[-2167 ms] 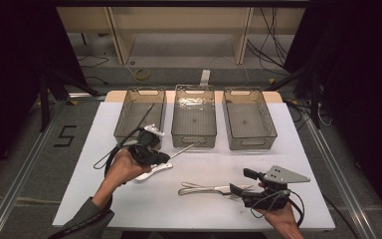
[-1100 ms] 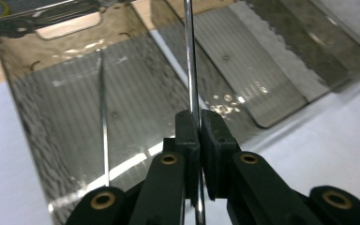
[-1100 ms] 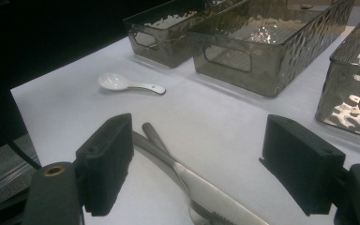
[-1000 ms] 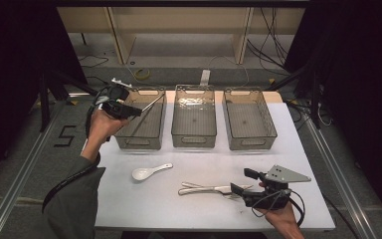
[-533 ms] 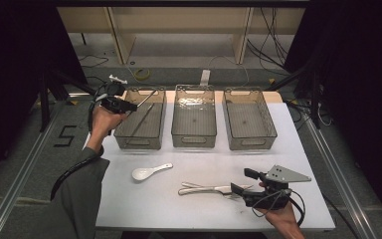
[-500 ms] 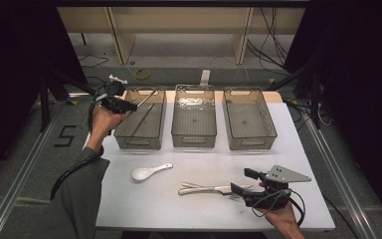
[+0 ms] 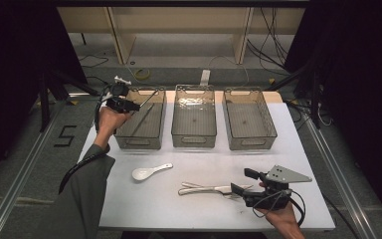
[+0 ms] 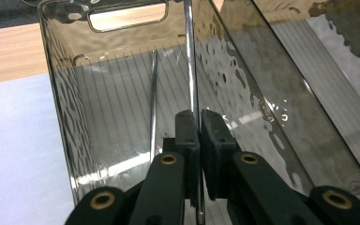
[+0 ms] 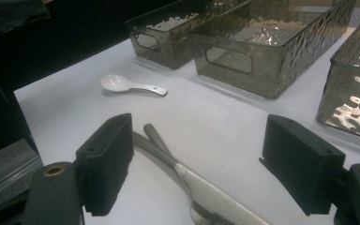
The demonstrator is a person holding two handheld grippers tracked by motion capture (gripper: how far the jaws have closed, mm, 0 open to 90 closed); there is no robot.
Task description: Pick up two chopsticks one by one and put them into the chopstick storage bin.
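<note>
Pinching a thin, shiny metal rod (image 8: 190, 65), the left gripper (image 7: 123, 104) holds it slanted over the left bin (image 7: 140, 134); the rod's lower end is hidden behind the jaws. On the counter (image 7: 204, 209), the right gripper (image 9: 197, 168) is spread over a knife (image 9: 201, 187), cut off below.

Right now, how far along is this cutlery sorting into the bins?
Early stage. One thin metal rod already lies in the left bin. The left gripper is shut on a second metal rod over that bin. Left on the table: the white spoon and the metal cutlery before the open right gripper.
</note>
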